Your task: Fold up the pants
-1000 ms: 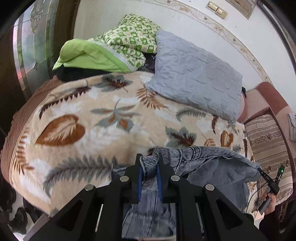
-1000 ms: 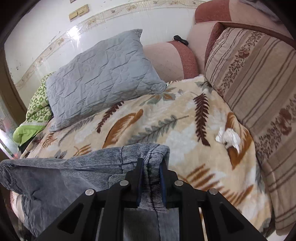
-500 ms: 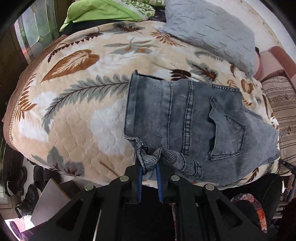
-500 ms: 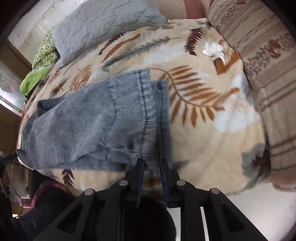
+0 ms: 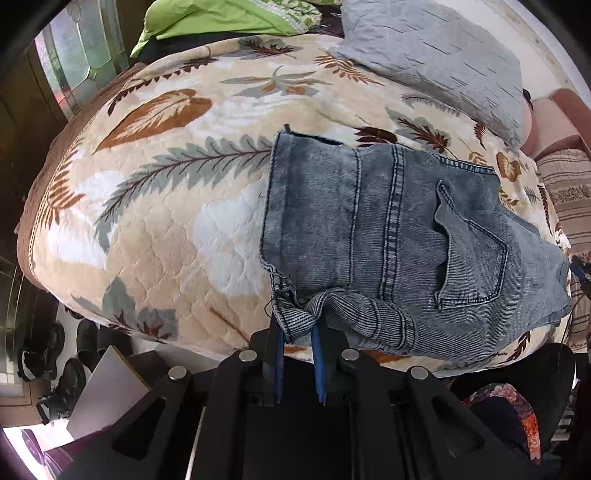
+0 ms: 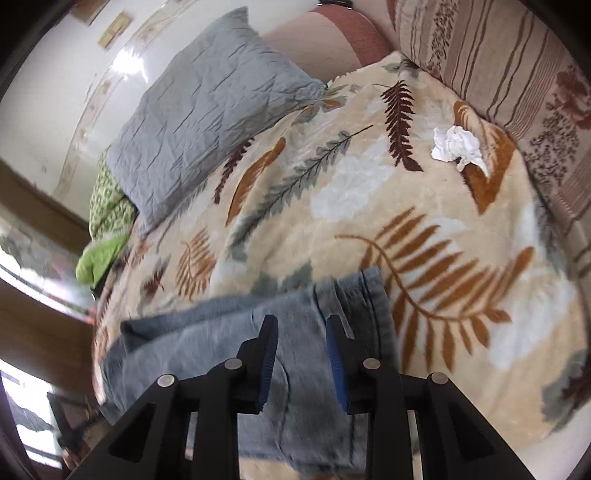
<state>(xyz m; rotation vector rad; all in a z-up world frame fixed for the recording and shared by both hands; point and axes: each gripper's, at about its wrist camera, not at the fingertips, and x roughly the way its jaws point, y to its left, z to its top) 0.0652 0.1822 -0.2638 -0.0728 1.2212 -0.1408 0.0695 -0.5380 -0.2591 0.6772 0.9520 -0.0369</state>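
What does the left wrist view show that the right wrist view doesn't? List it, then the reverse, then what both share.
Only the left wrist view: the left tongs shut on a bunched corner of the jeans, the jeans' back pocket, and shoes on the floor.

Only the right wrist view: the right tongs, just opened, with nothing pinched between them, and a crumpled white tissue.

Both: the jeans on the leaf-print blanket, the grey pillow, the green bedding and a striped cushion.

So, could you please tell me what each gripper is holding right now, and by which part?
The left gripper pinches the jeans at a bunched corner of the ribbed waistband. The right gripper holds nothing; its jaws have just been opening, clear of the denim below.
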